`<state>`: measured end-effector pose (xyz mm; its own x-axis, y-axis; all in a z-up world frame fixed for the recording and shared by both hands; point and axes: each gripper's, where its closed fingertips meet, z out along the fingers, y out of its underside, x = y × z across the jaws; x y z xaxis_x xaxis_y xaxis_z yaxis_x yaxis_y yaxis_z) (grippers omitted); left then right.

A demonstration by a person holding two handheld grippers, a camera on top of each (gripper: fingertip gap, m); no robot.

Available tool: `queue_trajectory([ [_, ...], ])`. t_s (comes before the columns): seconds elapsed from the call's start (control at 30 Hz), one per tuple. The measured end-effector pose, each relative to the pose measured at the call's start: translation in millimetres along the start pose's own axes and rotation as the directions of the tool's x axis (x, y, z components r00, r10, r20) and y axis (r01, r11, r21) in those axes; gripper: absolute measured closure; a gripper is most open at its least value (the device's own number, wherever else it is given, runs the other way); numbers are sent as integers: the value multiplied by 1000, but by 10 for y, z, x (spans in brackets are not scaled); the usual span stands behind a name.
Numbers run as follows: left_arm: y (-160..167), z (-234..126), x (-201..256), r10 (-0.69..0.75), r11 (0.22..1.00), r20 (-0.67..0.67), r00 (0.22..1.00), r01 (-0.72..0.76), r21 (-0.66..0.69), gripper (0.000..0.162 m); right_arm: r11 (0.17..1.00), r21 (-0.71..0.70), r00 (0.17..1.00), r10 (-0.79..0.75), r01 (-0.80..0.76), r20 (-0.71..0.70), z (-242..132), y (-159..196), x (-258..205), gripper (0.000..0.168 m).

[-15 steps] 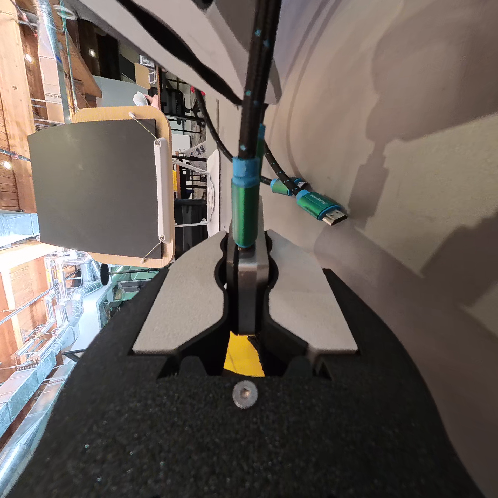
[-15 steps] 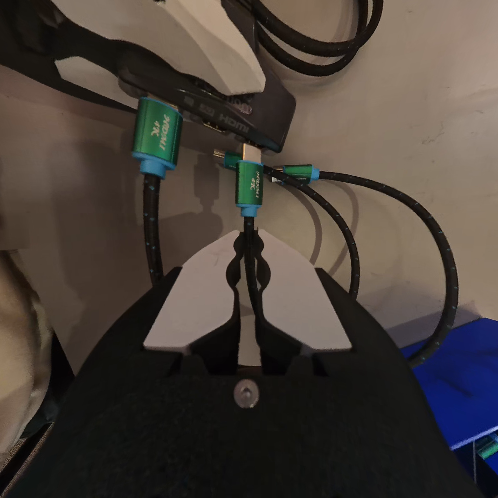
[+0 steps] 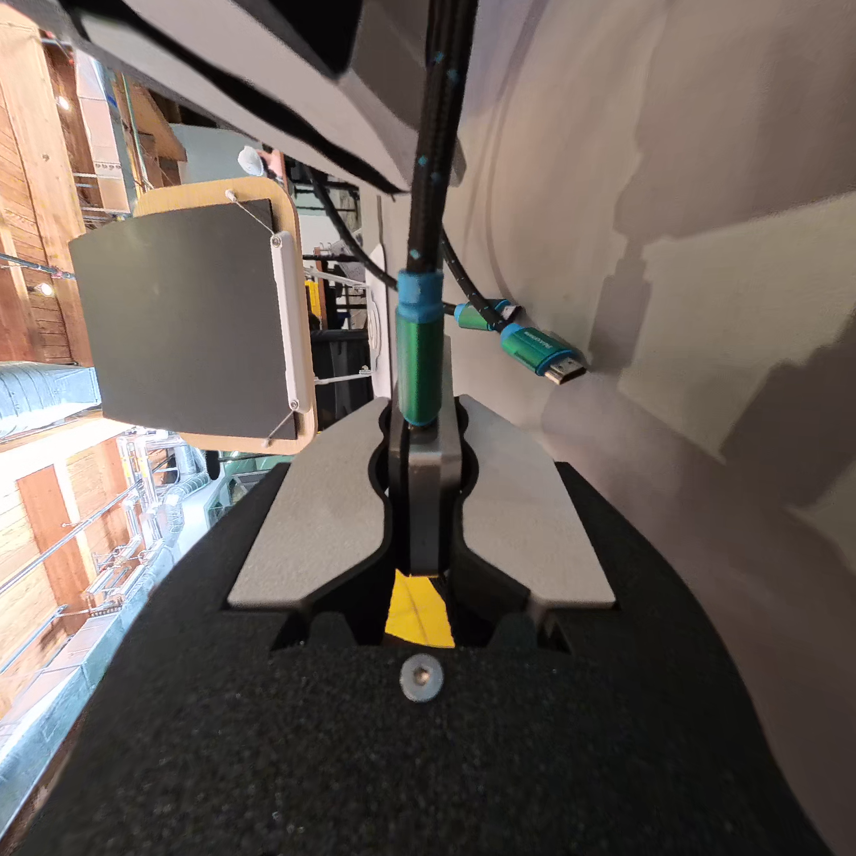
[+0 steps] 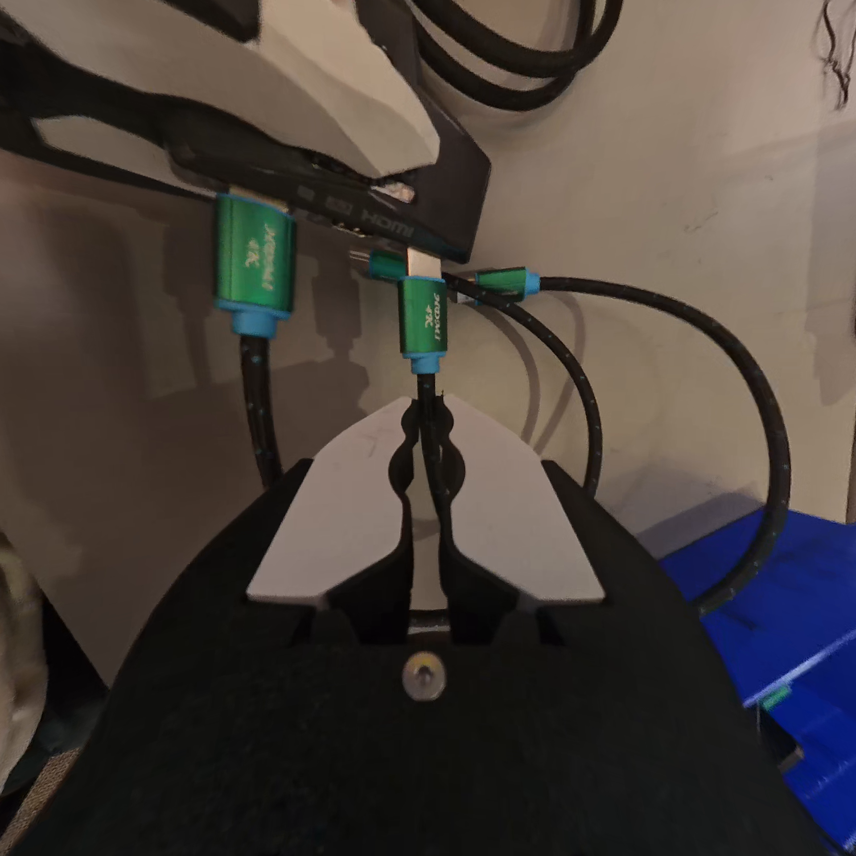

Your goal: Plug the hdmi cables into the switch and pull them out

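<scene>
My left fingers (image 3: pixel 424 444) pinch the switch (image 3: pixel 424 500) edge-on, while only my right view shows my right fingers (image 4: pixel 428 417) pinching a cable (image 4: pixel 428 403) whose plug (image 4: pixel 422 319) meets its port face.

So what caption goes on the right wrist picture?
Right gripper pinches a braided cable below its green plug, at the black switch.

A pale beige tabletop (image 4: pixel 695 185) carries hard shadows; a blue box (image 4: pixel 787 625) sits near right. Wooden plank walls (image 3: pixel 28 231) and silver ducting (image 3: pixel 41 393) lie far left.
</scene>
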<state>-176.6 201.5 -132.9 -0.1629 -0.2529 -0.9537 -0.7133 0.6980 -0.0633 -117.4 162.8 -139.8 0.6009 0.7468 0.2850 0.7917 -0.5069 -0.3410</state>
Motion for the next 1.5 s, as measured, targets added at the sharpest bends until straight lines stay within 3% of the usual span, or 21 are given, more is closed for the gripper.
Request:
queue_trajectory([
  [0.13,-26,19,-9,9,999,13,1000,-9,-39,140,997,-79,997,-3,-3,-78,64,63,23,162],
  [0.3,6,34,13,2,998,6,1000,-2,-58,139,999,29,999,23,-22,-37,3,-15,-6,162],
  [0.4,-3,41,7,8,999,8,1000,-7,-49,140,998,35,997,-52,55,-62,1,-11,14,162],
  [0.57,5,15,35,-16,1000,-8,1000,16,-2,139,960,207,982,-188,188,-18,29,-43,-29,162],
  [0.9,21,-17,-116,-66,998,62,996,65,15,142,890,452,991,-8,-54,135,-111,-237,21,163],
  [1.17,-36,-10,-94,-43,999,70,997,41,28,142,885,457,991,27,-86,134,-44,-249,12,163],
  [1.37,4,46,-39,-54,998,48,997,53,26,140,873,396,944,183,-284,273,17,-213,21,161],
  [1.5,-28,33,-20,-42,999,56,998,40,35,140,871,362,922,217,-332,322,43,-210,-52,150],
])
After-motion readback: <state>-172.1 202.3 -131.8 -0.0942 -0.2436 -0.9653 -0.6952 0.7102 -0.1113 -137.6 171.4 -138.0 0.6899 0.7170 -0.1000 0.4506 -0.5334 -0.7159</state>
